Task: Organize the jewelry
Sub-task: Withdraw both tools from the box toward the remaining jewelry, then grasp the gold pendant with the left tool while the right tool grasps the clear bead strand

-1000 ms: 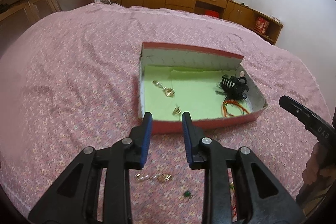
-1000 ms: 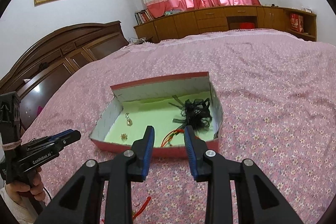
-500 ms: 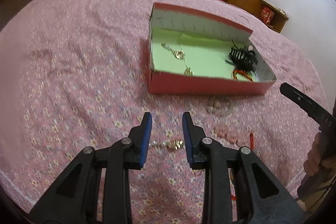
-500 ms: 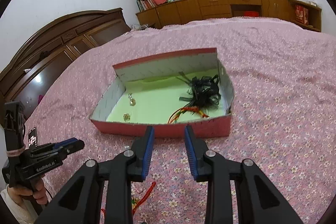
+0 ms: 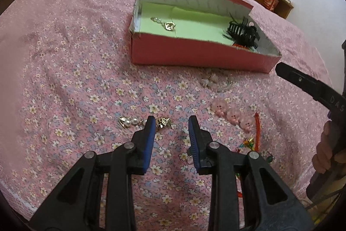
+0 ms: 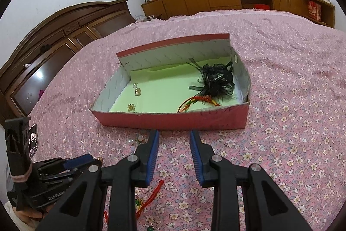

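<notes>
target: gold-and-pearl earring on bedspread, before box | left hand-held gripper unclenched, empty, astride its gold end | I judge it light, slippery, snag-prone: pinch gold charm | right hand-held gripper parted, empty

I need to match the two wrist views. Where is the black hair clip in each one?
Left wrist view: the black hair clip sits at upper right, in the right end of the box, above the red cord.
Right wrist view: the clip is right of centre, in the box's right half, near its right wall.
Shared landmark: the box's pink front wall, facing both cameras.
</notes>
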Action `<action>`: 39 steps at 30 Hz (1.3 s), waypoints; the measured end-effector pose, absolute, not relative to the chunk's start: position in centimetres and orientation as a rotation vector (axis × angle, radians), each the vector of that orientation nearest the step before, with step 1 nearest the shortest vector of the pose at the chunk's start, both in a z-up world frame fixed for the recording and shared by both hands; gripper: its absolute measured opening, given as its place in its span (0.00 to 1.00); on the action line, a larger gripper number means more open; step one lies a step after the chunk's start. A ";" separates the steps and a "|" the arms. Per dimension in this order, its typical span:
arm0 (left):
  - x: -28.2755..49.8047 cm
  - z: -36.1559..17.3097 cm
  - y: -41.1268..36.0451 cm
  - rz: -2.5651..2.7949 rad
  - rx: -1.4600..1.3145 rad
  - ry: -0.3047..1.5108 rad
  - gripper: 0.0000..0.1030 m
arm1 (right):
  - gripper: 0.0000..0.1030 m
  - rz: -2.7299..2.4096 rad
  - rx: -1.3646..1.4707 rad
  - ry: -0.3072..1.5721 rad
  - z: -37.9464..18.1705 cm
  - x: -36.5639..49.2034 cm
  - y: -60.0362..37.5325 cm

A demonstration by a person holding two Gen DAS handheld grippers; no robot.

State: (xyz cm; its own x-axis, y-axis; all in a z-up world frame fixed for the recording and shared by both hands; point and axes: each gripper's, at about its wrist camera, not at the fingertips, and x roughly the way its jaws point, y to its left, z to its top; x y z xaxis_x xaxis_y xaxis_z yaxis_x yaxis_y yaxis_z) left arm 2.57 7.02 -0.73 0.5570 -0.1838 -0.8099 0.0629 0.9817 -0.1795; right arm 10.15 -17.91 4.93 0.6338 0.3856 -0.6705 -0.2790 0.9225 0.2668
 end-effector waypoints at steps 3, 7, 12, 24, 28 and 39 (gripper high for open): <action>2.7 -1.3 6.7 -0.124 -0.120 0.974 0.22 | 0.31 0.384 0.141 0.809 4.6 10.2 -17.7; 2.9 -1.8 6.5 -0.092 -0.119 0.973 0.23 | 0.31 0.393 0.146 0.832 4.0 10.5 -17.3; 3.1 -2.4 6.3 -0.069 -0.115 0.933 0.22 | 0.31 0.409 0.149 0.863 3.2 11.2 -16.5; 1.8 -2.0 7.4 -0.085 -0.110 0.863 0.10 | 0.31 0.420 0.147 0.954 0.5 13.7 -13.7; 1.0 -1.0 8.2 -0.099 -0.129 0.835 0.10 | 0.30 0.396 0.123 0.969 -0.4 14.3 -12.7; 0.5 1.2 8.9 -0.101 -0.163 0.811 0.10 | 0.09 0.420 0.119 0.936 -0.1 13.8 -13.2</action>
